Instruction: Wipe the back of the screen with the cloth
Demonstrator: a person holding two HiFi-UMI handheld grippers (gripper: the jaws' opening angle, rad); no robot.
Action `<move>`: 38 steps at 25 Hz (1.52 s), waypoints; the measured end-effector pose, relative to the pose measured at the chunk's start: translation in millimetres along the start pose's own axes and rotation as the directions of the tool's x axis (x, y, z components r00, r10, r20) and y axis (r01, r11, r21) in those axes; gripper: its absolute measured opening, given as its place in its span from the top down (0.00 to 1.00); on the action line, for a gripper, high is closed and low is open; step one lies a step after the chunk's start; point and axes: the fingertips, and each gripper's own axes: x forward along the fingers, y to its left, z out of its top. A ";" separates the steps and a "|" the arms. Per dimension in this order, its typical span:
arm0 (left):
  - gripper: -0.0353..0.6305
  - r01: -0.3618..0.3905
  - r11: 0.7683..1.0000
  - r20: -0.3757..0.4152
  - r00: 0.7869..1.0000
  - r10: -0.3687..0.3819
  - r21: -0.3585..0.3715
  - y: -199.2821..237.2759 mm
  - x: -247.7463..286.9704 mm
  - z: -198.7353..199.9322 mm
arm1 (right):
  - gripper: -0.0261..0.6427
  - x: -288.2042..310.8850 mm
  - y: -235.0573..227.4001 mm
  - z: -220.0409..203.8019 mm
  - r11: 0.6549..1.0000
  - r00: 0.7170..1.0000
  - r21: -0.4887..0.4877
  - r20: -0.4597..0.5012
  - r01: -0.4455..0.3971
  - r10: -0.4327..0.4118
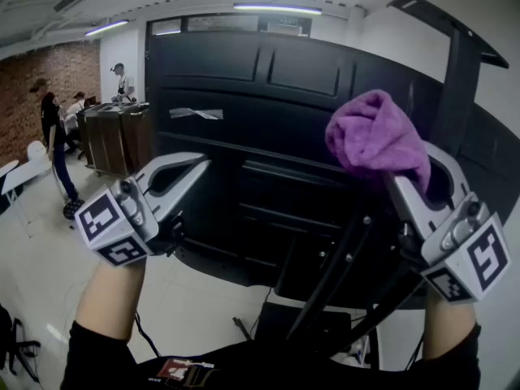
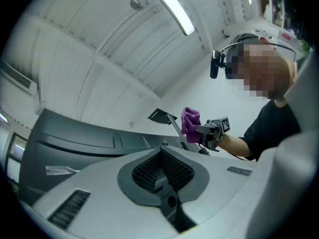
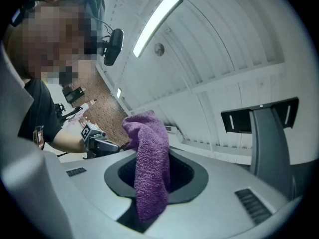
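Purple cloth [image 1: 375, 140]: bunched over the right gripper [image 1: 410, 177], raised in front of the upper right of the screen's back; whether it touches the panel cannot be told.
Right claw: pinching the cloth, which drapes down between the jaws.
Left gripper [image 1: 195, 165]: jaws pressed together on nothing, raised before the panel's left half, well apart from the cloth.
Black screen back [image 1: 268, 88]: moulded plastic, with a tape strip [image 1: 196, 113] at its upper left.

Holds left gripper [image 1: 197, 163] up on a bare forearm [image 1: 110, 299], fingers [image 1: 172, 173] pressed together, empty; grips purple cloth [image 1: 374, 136] in raised right gripper [image 1: 416, 175].
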 end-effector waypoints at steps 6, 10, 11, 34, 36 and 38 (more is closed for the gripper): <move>0.95 -0.110 0.993 0.017 0.994 0.111 -0.030 47.3 -72.6 4.7 | 0.81 82.0 9.0 12.7 0.990 0.999 -0.138 -0.044 0.008 -0.014; 0.95 -0.174 0.984 0.012 0.985 0.174 -0.042 75.4 -127.2 4.8 | 0.81 138.5 18.0 4.1 0.979 0.993 -0.201 -0.108 0.028 -0.051; 0.95 -0.188 0.981 0.008 0.982 0.188 -0.039 80.7 -140.0 4.6 | 0.81 152.3 21.4 3.2 0.975 0.991 -0.222 -0.118 0.030 -0.057; 0.95 -0.295 0.953 -0.048 0.955 0.293 -0.064 106.8 -295.4 -26.0 | 0.81 406.0 68.2 -67.4 0.706 0.858 -0.693 -0.443 -0.145 -0.258; 0.95 -0.291 0.955 -0.047 0.956 0.288 -0.063 107.1 -294.9 -26.6 | 0.81 393.1 61.3 -70.9 0.706 0.843 -0.686 -0.475 -0.176 -0.251; 0.95 -0.282 0.957 -0.041 0.959 0.280 -0.064 106.6 -291.0 -25.7 | 0.81 371.5 47.4 -76.1 0.699 0.823 -0.686 -0.506 -0.202 -0.258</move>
